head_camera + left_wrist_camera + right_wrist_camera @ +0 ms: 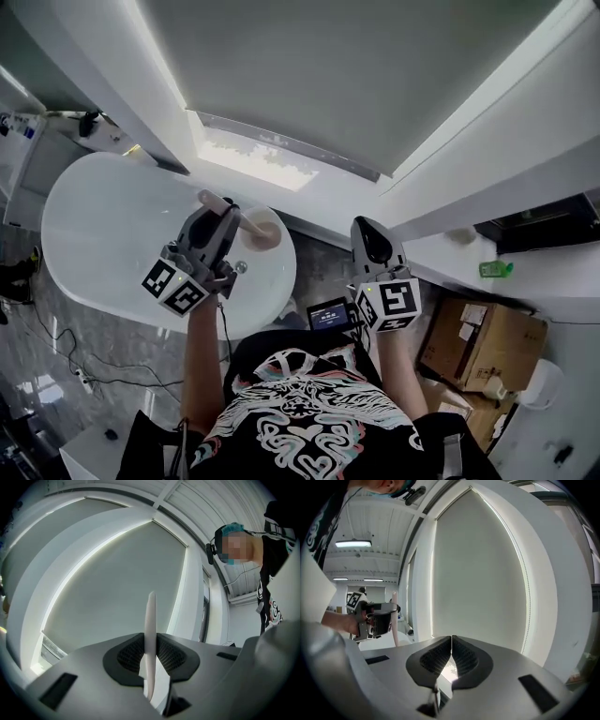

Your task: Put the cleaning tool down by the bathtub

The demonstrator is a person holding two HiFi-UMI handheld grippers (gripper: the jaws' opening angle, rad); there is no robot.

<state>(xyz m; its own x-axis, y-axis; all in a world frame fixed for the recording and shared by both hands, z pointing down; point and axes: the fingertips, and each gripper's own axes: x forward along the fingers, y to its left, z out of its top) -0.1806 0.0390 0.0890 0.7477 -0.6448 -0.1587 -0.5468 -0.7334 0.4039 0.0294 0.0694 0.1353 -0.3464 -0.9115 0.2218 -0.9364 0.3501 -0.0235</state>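
In the head view my left gripper (223, 221) hovers over the right end of the white oval bathtub (103, 234). It is shut on the cleaning tool (260, 231), a pale handle with a round beige head that sticks out to the right over the tub's rim. In the left gripper view the tool's slim whitish handle (150, 630) stands upright, pinched between the two dark pads. My right gripper (371, 232) is raised to the right of the tub. Its pads (461, 658) meet with nothing between them. The right gripper view also shows the left gripper (375, 618) with the tool's handle (395, 627).
A grey roller blind (375, 75) and a white window ledge (525, 253) run behind the tub. A green item (495, 270) lies on the ledge. A cardboard box (483, 342) stands at the right, cables (66, 361) trail on the floor at the left, and a small screen (330, 314) hangs at the person's chest.
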